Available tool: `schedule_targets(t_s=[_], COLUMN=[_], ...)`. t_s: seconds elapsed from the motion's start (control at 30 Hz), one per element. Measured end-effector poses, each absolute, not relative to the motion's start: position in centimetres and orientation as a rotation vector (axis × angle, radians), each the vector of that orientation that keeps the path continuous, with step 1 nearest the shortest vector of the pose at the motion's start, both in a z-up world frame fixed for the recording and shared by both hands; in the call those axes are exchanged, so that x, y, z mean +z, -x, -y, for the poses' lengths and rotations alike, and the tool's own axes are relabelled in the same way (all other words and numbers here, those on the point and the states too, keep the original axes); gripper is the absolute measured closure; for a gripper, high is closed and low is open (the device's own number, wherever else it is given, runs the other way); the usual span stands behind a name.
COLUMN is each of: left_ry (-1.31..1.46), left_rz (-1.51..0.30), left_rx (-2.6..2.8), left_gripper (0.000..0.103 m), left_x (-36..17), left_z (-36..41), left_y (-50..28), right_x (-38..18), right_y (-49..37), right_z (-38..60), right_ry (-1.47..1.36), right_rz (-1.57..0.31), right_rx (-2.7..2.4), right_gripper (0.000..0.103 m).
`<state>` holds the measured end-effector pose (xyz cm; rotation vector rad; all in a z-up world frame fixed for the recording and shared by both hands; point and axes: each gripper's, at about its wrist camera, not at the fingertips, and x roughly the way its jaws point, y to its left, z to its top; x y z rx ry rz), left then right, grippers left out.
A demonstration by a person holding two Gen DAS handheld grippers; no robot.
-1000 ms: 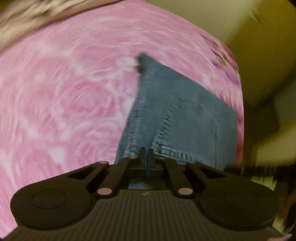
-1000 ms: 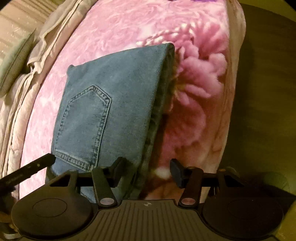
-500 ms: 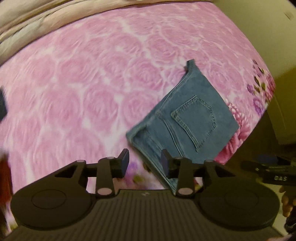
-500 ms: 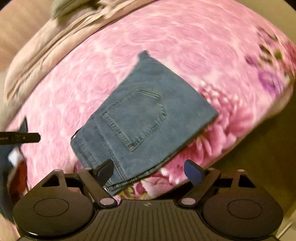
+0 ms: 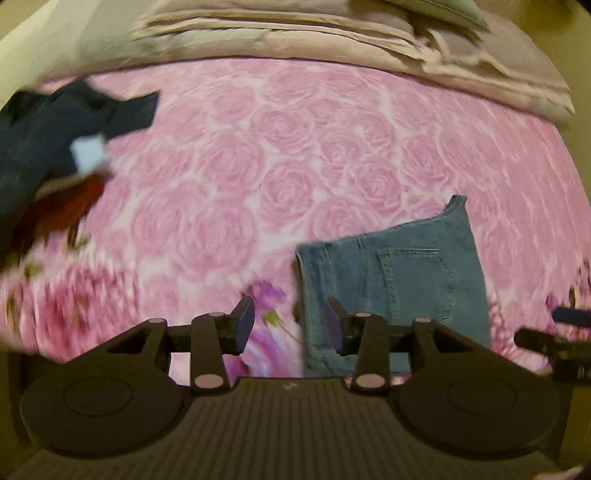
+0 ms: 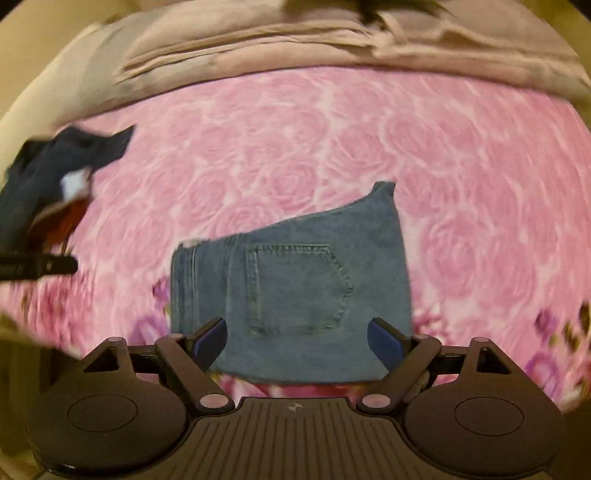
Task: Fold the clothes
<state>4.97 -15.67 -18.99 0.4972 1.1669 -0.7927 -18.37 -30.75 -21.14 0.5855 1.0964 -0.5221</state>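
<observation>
A pair of light blue jeans lies folded into a compact rectangle, back pocket up, near the front edge of the pink rose bedspread. My left gripper hovers above the bed just left of the jeans. Its jaws are opening, and nothing is between them. In the right wrist view the jeans lie directly below my right gripper, which hangs wide open and holds nothing. Each gripper shows at the edge of the other's view.
A heap of dark blue clothing with a red garment lies at the bed's left side. Folded beige bedding runs along the far side. The bed's front edge drops off just below the jeans.
The left gripper let go of the jeans and opened. The right jaws spread wider. Both grippers rose and rolled, so the folded jeans now lie farther below them.
</observation>
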Motion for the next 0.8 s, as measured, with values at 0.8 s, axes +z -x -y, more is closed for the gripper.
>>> schedule_targets(t_s=[0.8], left_ry=[-0.445], left_rz=[-1.084], left_rx=[-0.648], left_gripper=[0.047], left_x=[-14.2], left_z=[10.5], left_y=[17.4], right_x=[-19.5], right_y=[33.9], right_z=[28.6], right_ry=[-0.566], right_rz=[-1.072], right_rx=[-0.354], right_gripper=[0.017])
